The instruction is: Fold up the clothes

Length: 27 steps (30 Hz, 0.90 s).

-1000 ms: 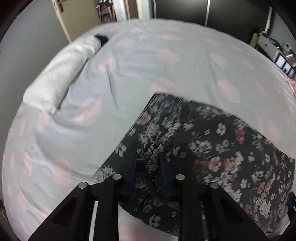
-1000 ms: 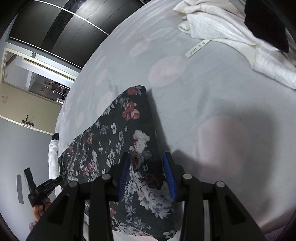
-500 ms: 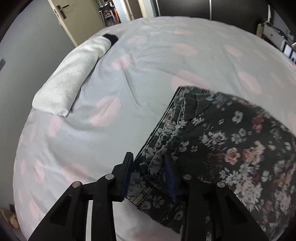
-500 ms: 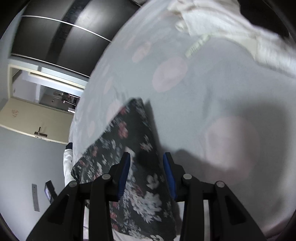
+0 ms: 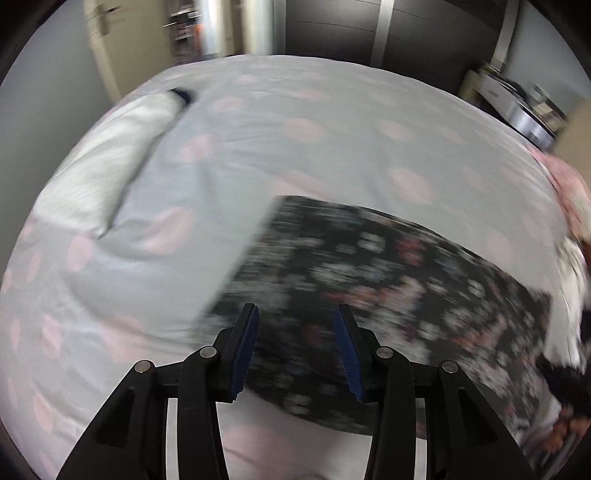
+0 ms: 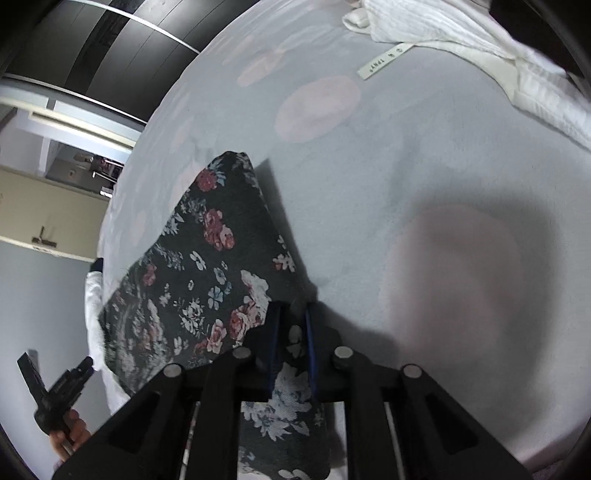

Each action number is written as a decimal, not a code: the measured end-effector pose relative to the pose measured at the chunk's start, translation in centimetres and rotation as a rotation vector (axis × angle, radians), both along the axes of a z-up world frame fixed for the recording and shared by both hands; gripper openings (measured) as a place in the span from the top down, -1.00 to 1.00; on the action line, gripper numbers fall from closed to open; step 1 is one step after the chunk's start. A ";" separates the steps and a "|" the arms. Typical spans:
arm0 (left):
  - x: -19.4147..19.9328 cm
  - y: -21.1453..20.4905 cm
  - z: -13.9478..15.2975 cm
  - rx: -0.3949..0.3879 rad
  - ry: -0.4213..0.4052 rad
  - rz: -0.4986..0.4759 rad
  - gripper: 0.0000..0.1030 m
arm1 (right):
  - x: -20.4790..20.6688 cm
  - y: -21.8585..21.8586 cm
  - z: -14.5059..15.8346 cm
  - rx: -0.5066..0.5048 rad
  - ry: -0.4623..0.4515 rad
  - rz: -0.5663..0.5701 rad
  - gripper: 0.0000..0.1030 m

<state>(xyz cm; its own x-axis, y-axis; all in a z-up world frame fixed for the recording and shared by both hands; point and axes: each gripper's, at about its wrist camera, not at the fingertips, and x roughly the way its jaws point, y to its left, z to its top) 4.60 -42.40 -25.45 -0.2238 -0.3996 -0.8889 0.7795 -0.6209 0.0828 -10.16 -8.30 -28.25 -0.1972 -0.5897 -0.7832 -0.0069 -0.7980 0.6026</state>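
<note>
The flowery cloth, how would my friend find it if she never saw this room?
Look at the big bed with its grey cover and pale pink spots. On it lies the flowery cloth, with the right gripper closing on its near edge. It is the only dark thing with flowers; the white clothes beyond are plain.

A bed [image 5: 332, 122] covered in a pale grey sheet with faded pink blotches fills most of both views. Behind it stand dark wardrobe doors [image 5: 332, 33] split by a light vertical strip. A cream door [image 5: 107, 48] with a handle sits beside a grey wall [image 5: 44, 110]. The doorway [image 6: 85, 162] opens onto a dimmer room.
</note>
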 end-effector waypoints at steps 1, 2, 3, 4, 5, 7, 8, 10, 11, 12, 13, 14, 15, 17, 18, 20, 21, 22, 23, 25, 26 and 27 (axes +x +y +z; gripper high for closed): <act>-1.3 1.0 -0.3 0.014 -0.011 -0.044 0.14 | 0.0 0.3 0.0 -0.017 -0.007 -0.010 0.70; -2.6 2.2 -0.7 0.027 -0.025 -0.086 0.15 | 0.1 0.4 0.1 -0.024 -0.006 -0.013 0.69; -3.9 3.3 -1.3 0.039 -0.042 -0.127 0.24 | 0.1 0.3 0.3 -0.025 0.003 -0.009 0.68; -5.2 4.4 -2.0 0.051 -0.060 -0.163 0.33 | 0.2 0.1 0.6 -0.023 0.016 0.000 0.68; -6.5 5.3 -2.8 0.064 -0.075 -0.190 0.34 | 0.1 0.0 0.7 -0.021 0.025 0.008 0.68; -8.8 6.7 -4.6 0.095 -0.103 -0.226 0.43 | 0.1 -0.5 1.0 -0.007 0.042 0.029 0.68; -9.8 7.1 -5.5 0.108 -0.119 -0.236 0.44 | 0.0 -0.6 1.1 -0.004 0.045 0.035 0.68; -11.8 7.6 -7.1 0.124 -0.152 -0.250 0.45 | -0.2 -0.6 0.8 -0.010 0.035 0.035 0.68; -12.8 7.7 -7.7 0.122 -0.171 -0.256 0.45 | -0.3 -0.5 0.5 -0.016 0.025 0.034 0.68; -13.8 7.8 -8.4 0.121 -0.191 -0.262 0.46 | -0.4 -0.4 0.3 -0.022 0.016 0.032 0.68; -14.9 7.7 -8.8 0.121 -0.207 -0.265 0.46 | -0.5 -0.2 0.1 -0.027 0.011 0.033 0.68; -15.8 7.5 -9.0 0.125 -0.215 -0.261 0.46 | -0.6 0.0 0.0 -0.031 0.006 0.034 0.68; -16.7 7.2 -9.1 0.130 -0.220 -0.256 0.46 | -0.7 0.0 -0.1 -0.033 0.004 0.036 0.68; -18.6 6.5 -9.1 0.134 -0.230 -0.246 0.46 | -0.8 -0.2 -0.3 -0.034 0.001 0.040 0.68; -19.5 6.2 -9.1 0.132 -0.237 -0.238 0.46 | -0.8 -0.3 -0.4 -0.035 -0.002 0.043 0.68; -21.5 5.6 -9.1 0.119 -0.256 -0.221 0.46 | -1.0 -0.4 -0.7 -0.041 -0.011 0.044 0.68; -22.4 5.5 -9.2 0.110 -0.268 -0.218 0.46 | -1.1 -0.4 -0.9 -0.046 -0.015 0.044 0.68; -23.3 5.3 -9.5 0.105 -0.286 -0.213 0.46 | -1.1 -0.4 -1.0 -0.050 -0.017 0.045 0.68; -23.9 5.3 -9.7 0.103 -0.303 -0.208 0.46 | -1.1 -0.3 -1.1 -0.054 -0.018 0.046 0.68; -24.7 5.4 -10.1 0.101 -0.333 -0.203 0.46 | -1.2 -0.4 -1.2 -0.058 -0.019 0.049 0.68; -25.1 5.5 -10.3 0.100 -0.348 -0.200 0.46 | -1.2 -0.4 -1.2 -0.059 -0.020 0.049 0.68; -25.2 5.7 -10.3 0.094 -0.354 -0.202 0.46 | -1.2 -0.4 -1.2 -0.060 -0.021 0.049 0.68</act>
